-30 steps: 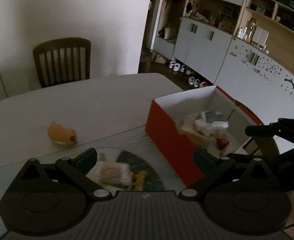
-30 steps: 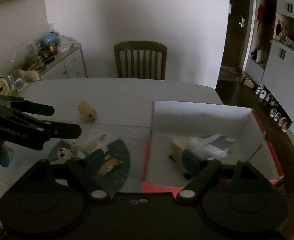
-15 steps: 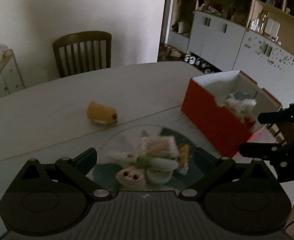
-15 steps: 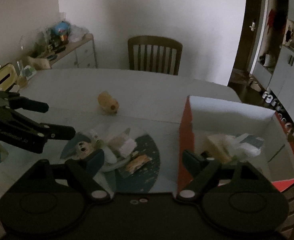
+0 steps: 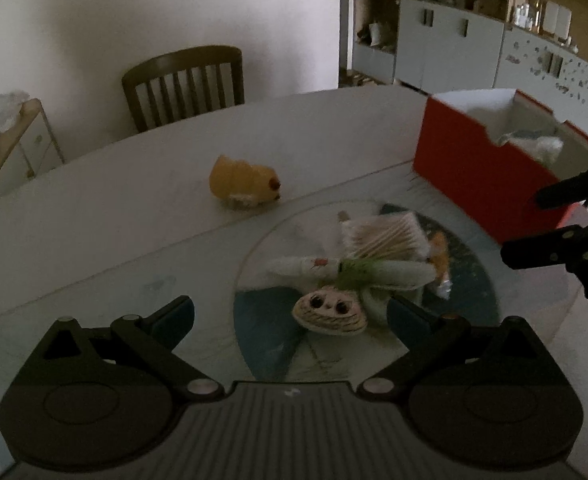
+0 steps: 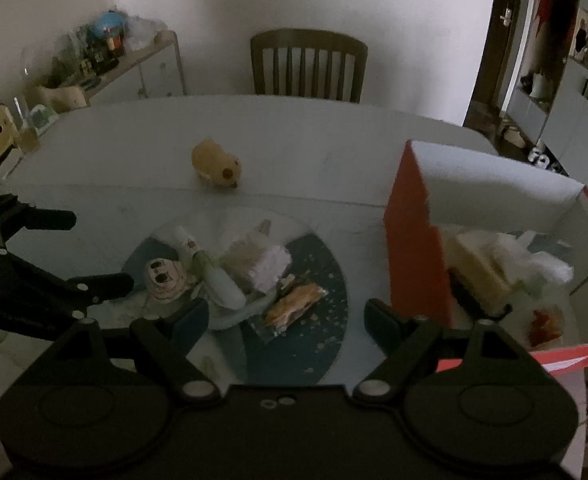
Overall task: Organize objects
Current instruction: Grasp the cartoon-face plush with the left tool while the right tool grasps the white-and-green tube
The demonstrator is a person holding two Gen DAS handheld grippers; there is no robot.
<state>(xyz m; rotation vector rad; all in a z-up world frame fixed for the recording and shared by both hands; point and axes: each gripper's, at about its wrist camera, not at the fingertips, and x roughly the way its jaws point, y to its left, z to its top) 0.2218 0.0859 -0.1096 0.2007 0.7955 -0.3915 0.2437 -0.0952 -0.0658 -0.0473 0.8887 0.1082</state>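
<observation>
A pile of small objects lies on a round glass turntable [image 5: 278,344] [image 6: 318,344]: a doll with a round face [image 5: 330,312] [image 6: 166,276], a pack of cotton swabs [image 5: 382,236] [image 6: 258,260] and an orange snack packet [image 6: 294,304]. A yellow plush hamster [image 5: 242,184] [image 6: 216,164] sits on the table beyond. A red box [image 5: 482,168] [image 6: 414,236] stands at the right with several things inside. My left gripper [image 5: 290,316] is open and empty just before the doll. My right gripper [image 6: 286,316] is open and empty over the snack packet.
A wooden chair [image 5: 186,80] [image 6: 310,64] stands at the table's far edge. A sideboard with clutter [image 6: 106,60] is at the left wall. Grey cabinets [image 5: 474,52] line the right. The white table [image 5: 114,200] stretches beyond the hamster.
Both grippers have swung left, away from the red box and toward the pile on the turntable. The doll has come into the middle of the left wrist view. Both stay open.
</observation>
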